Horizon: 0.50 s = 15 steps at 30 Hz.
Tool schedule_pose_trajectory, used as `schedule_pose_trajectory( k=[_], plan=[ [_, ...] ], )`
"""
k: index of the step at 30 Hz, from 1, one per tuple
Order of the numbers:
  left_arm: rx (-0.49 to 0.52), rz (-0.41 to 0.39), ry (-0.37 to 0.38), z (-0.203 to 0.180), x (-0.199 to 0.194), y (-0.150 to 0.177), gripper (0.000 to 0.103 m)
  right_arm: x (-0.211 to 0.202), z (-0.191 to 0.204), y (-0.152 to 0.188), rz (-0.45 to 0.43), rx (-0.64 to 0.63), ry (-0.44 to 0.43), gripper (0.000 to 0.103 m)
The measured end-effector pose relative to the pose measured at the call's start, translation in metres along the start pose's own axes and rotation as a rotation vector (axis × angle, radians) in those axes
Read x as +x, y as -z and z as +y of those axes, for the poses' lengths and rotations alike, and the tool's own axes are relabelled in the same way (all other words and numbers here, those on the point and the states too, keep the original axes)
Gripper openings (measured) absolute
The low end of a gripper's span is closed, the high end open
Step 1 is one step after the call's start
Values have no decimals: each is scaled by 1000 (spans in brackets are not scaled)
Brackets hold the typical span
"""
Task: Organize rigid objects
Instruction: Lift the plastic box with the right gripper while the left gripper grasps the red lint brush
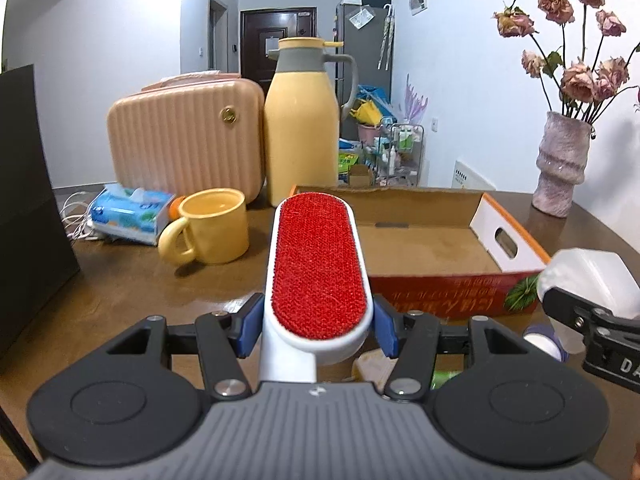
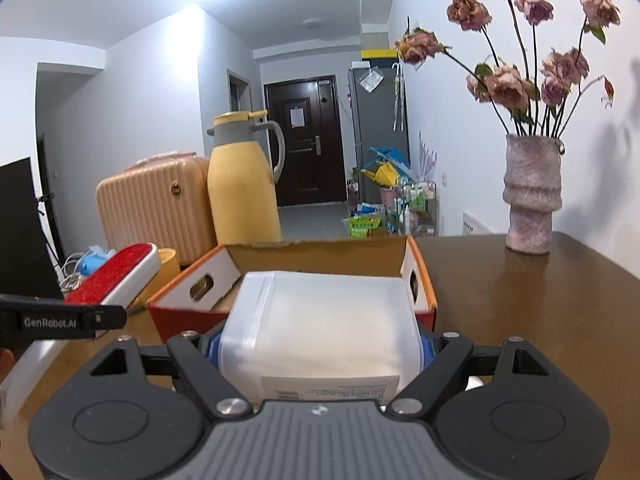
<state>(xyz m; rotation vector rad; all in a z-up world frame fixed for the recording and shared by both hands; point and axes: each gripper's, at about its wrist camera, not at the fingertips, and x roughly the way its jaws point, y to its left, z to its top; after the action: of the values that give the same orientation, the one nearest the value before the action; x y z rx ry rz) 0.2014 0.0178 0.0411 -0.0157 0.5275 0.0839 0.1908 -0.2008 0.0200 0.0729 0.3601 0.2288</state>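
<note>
My left gripper (image 1: 318, 330) is shut on a white lint brush (image 1: 318, 264) with a red pad, gripped at its neck and held above the table, pointing at the open cardboard box (image 1: 452, 200). My right gripper (image 2: 320, 350) is shut on a translucent white plastic container (image 2: 324, 328), held just in front of the same box (image 2: 320, 254). The brush (image 2: 116, 276) and the left gripper's finger also show at the left of the right wrist view. The container (image 1: 592, 280) shows at the right edge of the left wrist view.
On the brown table (image 1: 120, 288) stand a yellow mug (image 1: 216, 230), a yellow thermos jug (image 1: 302, 128), a pink case (image 1: 184, 140), a tissue pack (image 1: 128, 214) and a vase of dried roses (image 2: 530, 196). A dark panel (image 1: 28, 200) stands at the left. Small items lie under the grippers.
</note>
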Motion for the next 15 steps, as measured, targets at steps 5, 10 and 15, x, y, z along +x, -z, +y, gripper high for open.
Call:
schedule_pose_trajectory(
  k=[5,10,15],
  plan=[
    [-4,-5,10,-9,13,-15,57,17,0,-21,-27,-7,8,82],
    [-8,-11,19,-17,31,-30,57,39,0,-33,-25,-20,14,82],
    [-18,-19,13,-22,53,-47,57,66,0,-40,-9,-30,16,82]
  ],
)
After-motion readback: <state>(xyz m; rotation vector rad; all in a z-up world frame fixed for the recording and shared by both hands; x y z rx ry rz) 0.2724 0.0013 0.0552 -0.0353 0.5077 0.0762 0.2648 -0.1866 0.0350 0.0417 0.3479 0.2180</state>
